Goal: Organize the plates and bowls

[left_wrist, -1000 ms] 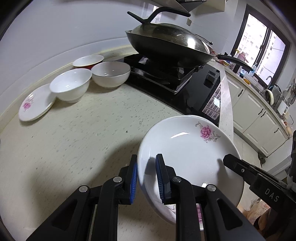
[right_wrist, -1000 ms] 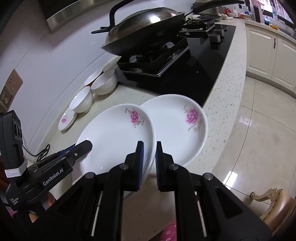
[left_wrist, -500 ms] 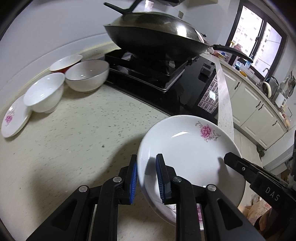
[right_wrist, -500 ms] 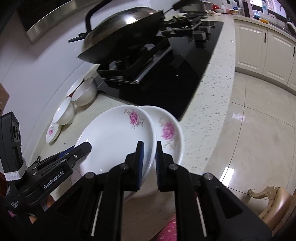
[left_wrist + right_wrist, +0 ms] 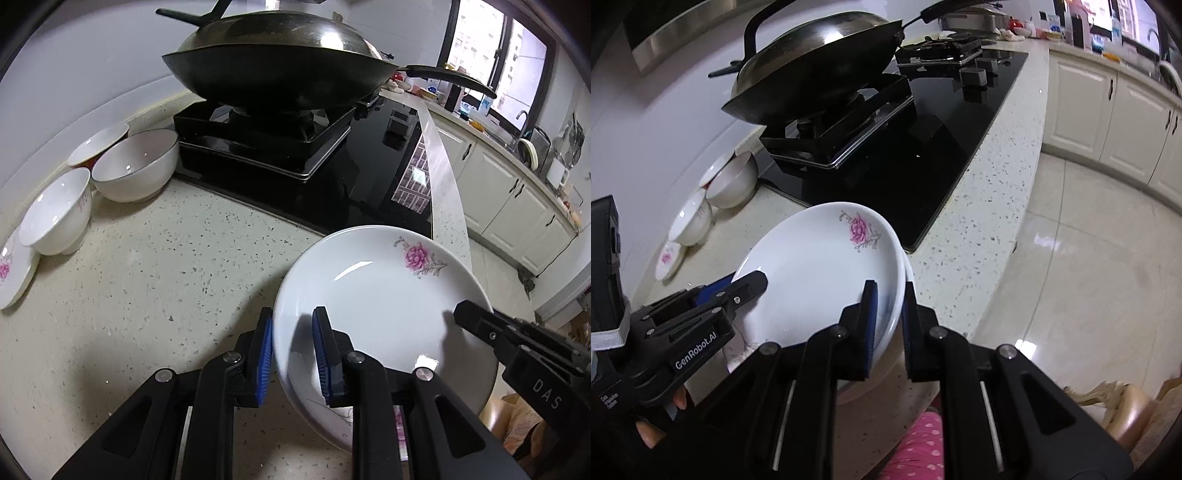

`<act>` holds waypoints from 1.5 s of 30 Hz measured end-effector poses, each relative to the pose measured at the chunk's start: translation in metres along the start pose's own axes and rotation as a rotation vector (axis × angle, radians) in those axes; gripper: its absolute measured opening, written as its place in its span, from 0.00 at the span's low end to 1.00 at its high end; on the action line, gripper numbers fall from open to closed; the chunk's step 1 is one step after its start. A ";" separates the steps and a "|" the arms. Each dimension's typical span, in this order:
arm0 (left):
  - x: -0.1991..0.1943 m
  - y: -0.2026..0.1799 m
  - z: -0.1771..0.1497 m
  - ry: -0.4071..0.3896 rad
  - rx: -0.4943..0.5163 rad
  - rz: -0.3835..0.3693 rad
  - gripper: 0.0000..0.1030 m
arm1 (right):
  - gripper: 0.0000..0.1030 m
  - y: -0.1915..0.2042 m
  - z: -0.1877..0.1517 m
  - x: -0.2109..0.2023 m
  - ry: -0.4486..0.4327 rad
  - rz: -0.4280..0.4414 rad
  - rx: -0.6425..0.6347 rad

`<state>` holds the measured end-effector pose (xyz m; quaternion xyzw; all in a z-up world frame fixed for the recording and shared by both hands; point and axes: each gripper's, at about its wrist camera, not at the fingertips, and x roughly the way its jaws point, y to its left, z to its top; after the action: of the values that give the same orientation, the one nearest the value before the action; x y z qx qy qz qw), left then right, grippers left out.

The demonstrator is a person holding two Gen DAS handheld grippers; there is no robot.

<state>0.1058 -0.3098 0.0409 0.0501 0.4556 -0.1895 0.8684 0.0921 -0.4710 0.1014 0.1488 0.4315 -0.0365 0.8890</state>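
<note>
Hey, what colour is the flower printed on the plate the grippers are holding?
Pink, with grey leaves, on the white plate; the left wrist view shows it best.

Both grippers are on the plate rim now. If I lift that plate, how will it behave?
The plate looks glazed and glossy, so it may slip between the left gripper pads. It seems rigid ceramic, likely to chip if dropped. It sits near the counter edge, so a push could tip it off.
</note>
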 end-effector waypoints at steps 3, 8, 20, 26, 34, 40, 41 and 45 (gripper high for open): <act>0.003 -0.005 -0.004 0.002 0.039 0.029 0.22 | 0.20 0.006 -0.001 0.001 -0.002 -0.048 -0.051; 0.001 -0.008 -0.007 -0.021 0.082 0.052 0.22 | 0.20 0.002 -0.002 0.003 0.000 -0.070 -0.061; -0.017 -0.003 -0.010 -0.068 0.078 0.049 0.50 | 0.56 0.009 0.008 -0.018 -0.082 -0.090 -0.091; -0.034 0.019 -0.020 -0.088 0.027 0.065 0.60 | 0.56 0.021 0.010 -0.026 -0.088 -0.065 -0.103; -0.064 0.075 -0.056 -0.076 -0.123 0.116 0.71 | 0.66 0.072 0.001 -0.030 -0.062 0.040 -0.164; -0.080 0.131 -0.091 -0.057 -0.239 0.215 0.72 | 0.70 0.116 -0.012 -0.017 0.010 0.127 -0.213; -0.082 0.141 -0.097 -0.055 -0.265 0.235 0.72 | 0.70 0.124 -0.015 -0.013 0.027 0.138 -0.224; -0.089 0.183 -0.118 -0.054 -0.363 0.304 0.72 | 0.70 0.152 -0.028 0.001 0.096 0.184 -0.263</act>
<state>0.0379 -0.0850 0.0292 -0.0439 0.4460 0.0269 0.8936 0.1013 -0.3181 0.1196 0.0716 0.4591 0.1089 0.8788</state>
